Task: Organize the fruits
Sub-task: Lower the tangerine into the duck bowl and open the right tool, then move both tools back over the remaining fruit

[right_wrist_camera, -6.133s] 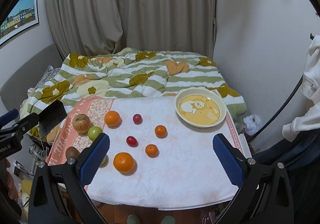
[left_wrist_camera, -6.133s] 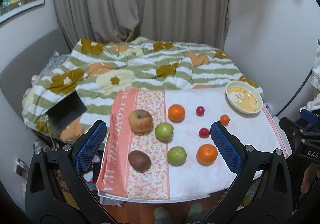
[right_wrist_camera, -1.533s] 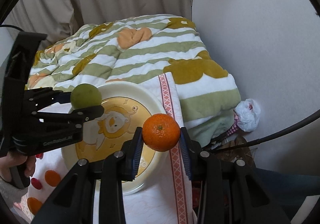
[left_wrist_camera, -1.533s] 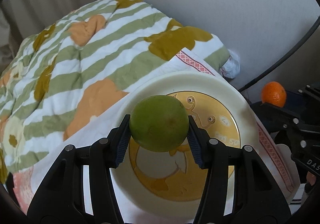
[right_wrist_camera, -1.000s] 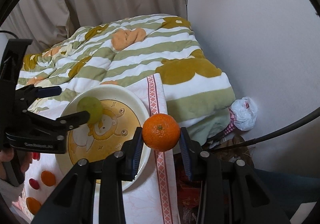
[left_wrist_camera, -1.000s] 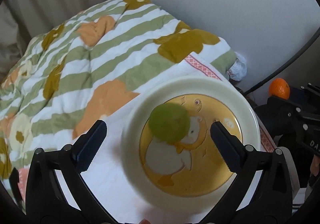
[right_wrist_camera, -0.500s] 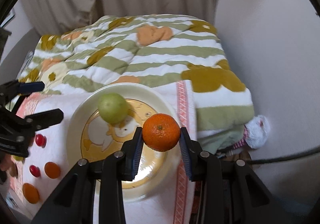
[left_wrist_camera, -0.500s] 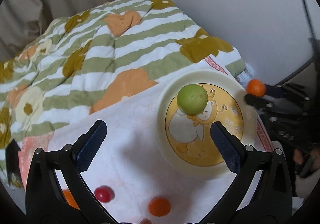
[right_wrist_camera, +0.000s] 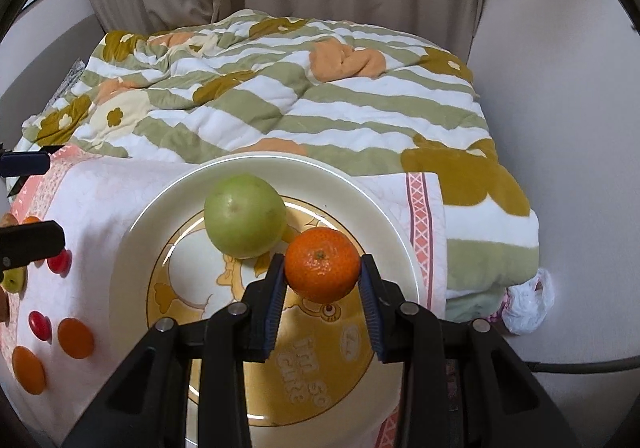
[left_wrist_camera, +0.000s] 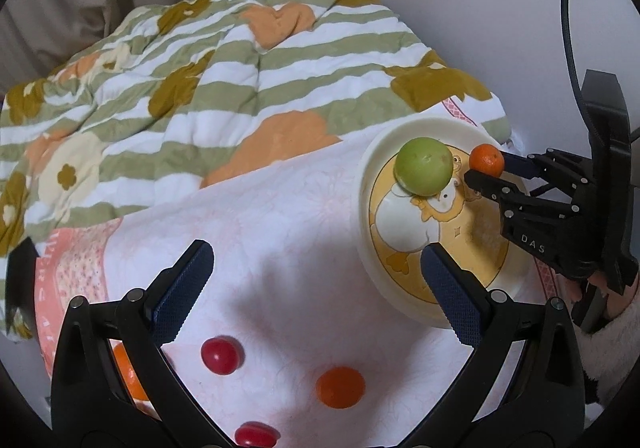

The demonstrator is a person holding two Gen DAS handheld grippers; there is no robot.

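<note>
Reaching in from the plate's right side, the right gripper (right_wrist_camera: 322,290) points steeply downward over the plate (right_wrist_camera: 132,244), its two blue-padded fingers (right_wrist_camera: 273,302) pinching a mandarin (right_wrist_camera: 322,264) between them. The mandarin sits at the fingertips, pressed on both flanks, stem scar facing the camera, above the plate's printed centre and just beside the green apple (right_wrist_camera: 244,222); whether it touches the plate cannot be told. In the left wrist view the same gripper (left_wrist_camera: 486,171) enters from the right edge, carried by a hand (left_wrist_camera: 612,288) in a pale fleecy sleeve (left_wrist_camera: 608,360), with the mandarin (left_wrist_camera: 486,159) at its tip next to the apple (left_wrist_camera: 424,166).

The left gripper (left_wrist_camera: 316,292) also tilts downward, over the white tablecloth (left_wrist_camera: 280,232) to the left of the plate (left_wrist_camera: 374,152). Its fingers (left_wrist_camera: 182,288) are spread wide with nothing between them; the right-hand finger overlaps the plate's near rim in the picture.

The plate is cream with a yellow cartoon print and holds the green apple alone, resting toward its far side. On the cloth, outside the plate, lie a red fruit (left_wrist_camera: 222,354), a small orange fruit (left_wrist_camera: 340,386), a second red fruit (left_wrist_camera: 256,434) at the lower edge, and an orange one (left_wrist_camera: 128,372) partly hidden behind the left finger. A striped floral quilt (left_wrist_camera: 224,68) lies beyond the cloth.
</note>
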